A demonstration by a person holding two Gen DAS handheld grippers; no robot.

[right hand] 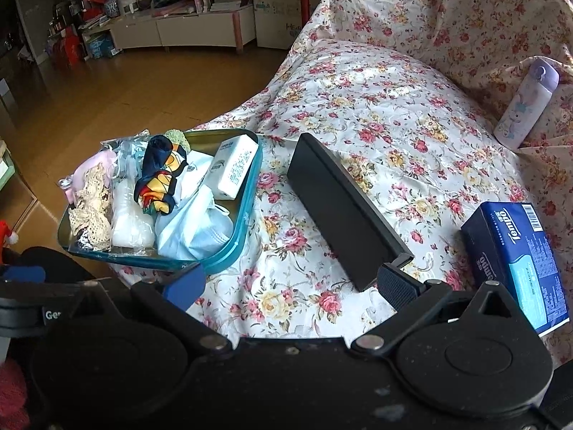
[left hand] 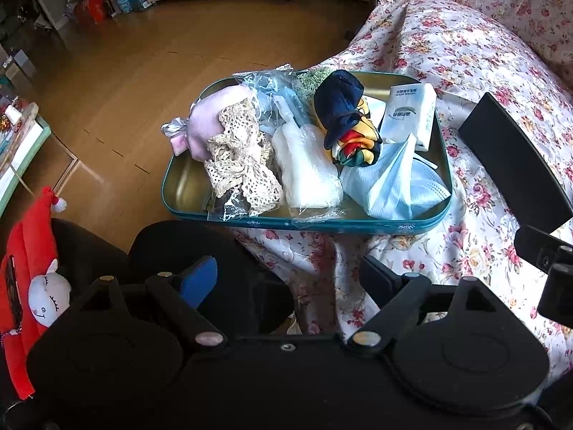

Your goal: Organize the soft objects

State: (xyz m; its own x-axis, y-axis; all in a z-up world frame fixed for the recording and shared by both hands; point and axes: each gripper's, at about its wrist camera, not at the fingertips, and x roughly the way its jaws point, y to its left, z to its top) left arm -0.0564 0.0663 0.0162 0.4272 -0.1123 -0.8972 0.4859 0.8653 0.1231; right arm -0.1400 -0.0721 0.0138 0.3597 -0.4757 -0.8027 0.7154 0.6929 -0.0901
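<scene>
A teal tin tray [left hand: 322,224] sits on the floral sofa cover [left hand: 465,71], partly over its front edge. It holds a pink pouch with cream lace [left hand: 229,132], a white bagged bundle [left hand: 308,165], a navy and multicoloured scarf [left hand: 347,118], a white tissue pack [left hand: 408,114] and light blue face masks [left hand: 390,186]. My left gripper [left hand: 288,279] hovers open just in front of the tray, holding nothing. My right gripper [right hand: 290,285] is open over the sofa to the tray's [right hand: 229,251] right. The near end of a black flat box [right hand: 343,211] lies by its right fingertip.
A blue Tempo tissue pack [right hand: 515,261] lies on the sofa at the right. A lilac bottle [right hand: 526,104] leans on the backrest. A red plush with a white face [left hand: 35,286] sits low left beside dark-clothed legs [left hand: 215,251]. Wooden floor [left hand: 143,71] and cluttered cabinets [right hand: 179,32] lie beyond.
</scene>
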